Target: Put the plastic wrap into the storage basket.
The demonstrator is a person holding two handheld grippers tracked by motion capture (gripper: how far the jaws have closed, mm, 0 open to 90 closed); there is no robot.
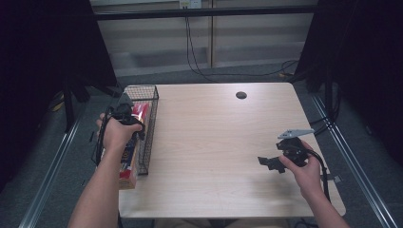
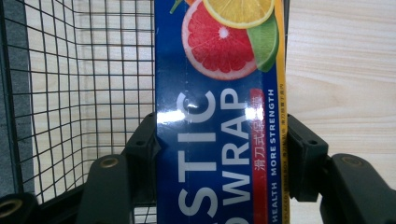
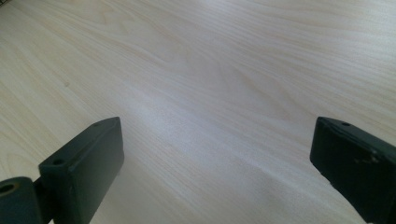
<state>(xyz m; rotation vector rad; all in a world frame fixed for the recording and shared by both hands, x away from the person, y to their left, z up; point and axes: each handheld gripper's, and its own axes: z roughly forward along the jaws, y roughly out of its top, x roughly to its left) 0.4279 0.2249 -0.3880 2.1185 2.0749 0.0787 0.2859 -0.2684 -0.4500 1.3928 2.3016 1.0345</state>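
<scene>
A long blue plastic-wrap box point(image 2: 205, 70) with a citrus picture lies lengthwise in a black wire basket point(image 2: 70, 93) at the table's left edge. In the high view the box point(image 1: 127, 176) reaches past the basket's point(image 1: 141, 88) near end. My left gripper point(image 2: 223, 137) is shut on the box, one jaw pressed against each long side. In the high view the left gripper point(image 1: 126, 116) sits over the basket, held by a hand. At the table's right my right gripper point(image 1: 268, 163) hangs low over bare wood. Its jaws stand wide open with nothing between them point(image 3: 217, 154).
The light wooden table point(image 1: 214, 137) has a dark round hole point(image 1: 241, 95) near its far edge. Dark curtains stand on both sides, and cables run along the floor behind the table.
</scene>
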